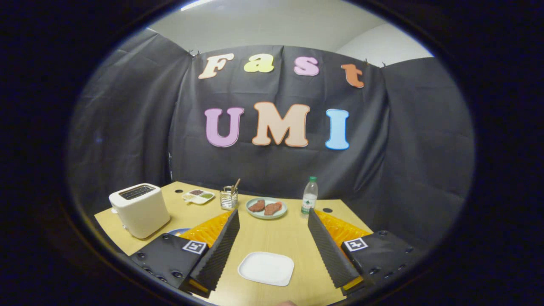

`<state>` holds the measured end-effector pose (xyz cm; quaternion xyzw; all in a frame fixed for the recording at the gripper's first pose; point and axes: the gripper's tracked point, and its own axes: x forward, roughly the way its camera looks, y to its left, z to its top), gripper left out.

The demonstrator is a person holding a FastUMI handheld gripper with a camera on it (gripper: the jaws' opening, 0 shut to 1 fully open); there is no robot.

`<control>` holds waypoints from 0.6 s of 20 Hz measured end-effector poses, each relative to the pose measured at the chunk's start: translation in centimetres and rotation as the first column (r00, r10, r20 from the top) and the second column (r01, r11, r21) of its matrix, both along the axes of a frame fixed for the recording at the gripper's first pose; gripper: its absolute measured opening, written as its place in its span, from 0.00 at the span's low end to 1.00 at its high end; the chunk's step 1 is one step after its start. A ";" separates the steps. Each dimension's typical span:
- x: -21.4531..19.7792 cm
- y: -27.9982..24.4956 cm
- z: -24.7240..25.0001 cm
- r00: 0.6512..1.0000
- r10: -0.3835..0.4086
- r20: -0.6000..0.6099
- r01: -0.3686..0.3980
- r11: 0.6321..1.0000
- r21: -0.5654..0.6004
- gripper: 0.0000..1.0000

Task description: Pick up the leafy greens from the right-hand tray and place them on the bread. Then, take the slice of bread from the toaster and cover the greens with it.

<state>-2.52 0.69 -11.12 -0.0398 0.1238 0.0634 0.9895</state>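
Gripper (pixel 272 250): fingers spread wide, holding nothing, above the near counter (pixel 272 231). White tray (pixel 266 268): between the fingers, bare. Toaster (pixel 140 209): far left. Leafy greens: not identifiable; small dish (pixel 198 196) far left shows a green patch. Plate (pixel 266 208) with 2 brown pieces: straight ahead.

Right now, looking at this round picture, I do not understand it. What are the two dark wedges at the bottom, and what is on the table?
The wedges are the two fingers of a hand-held gripper; the camera rides on it, looking forward. The fingers are open and hold nothing. Between them lies a white tray on the wooden table. Beyond them: a white toaster, a small divided dish, a utensil holder, a plate with two brown pieces, and a water bottle.
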 end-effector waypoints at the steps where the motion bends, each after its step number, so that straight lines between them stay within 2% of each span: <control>1: 0.1 -0.2 0.6 1.000 -0.009 0.023 0.009 1.000 -0.009 1.00; 6: -0.3 -0.8 3.0 0.996 -0.036 0.086 0.037 0.999 -0.006 1.00; 12: -0.5 -0.2 3.6 0.993 -0.031 0.116 0.031 1.000 -0.001 1.00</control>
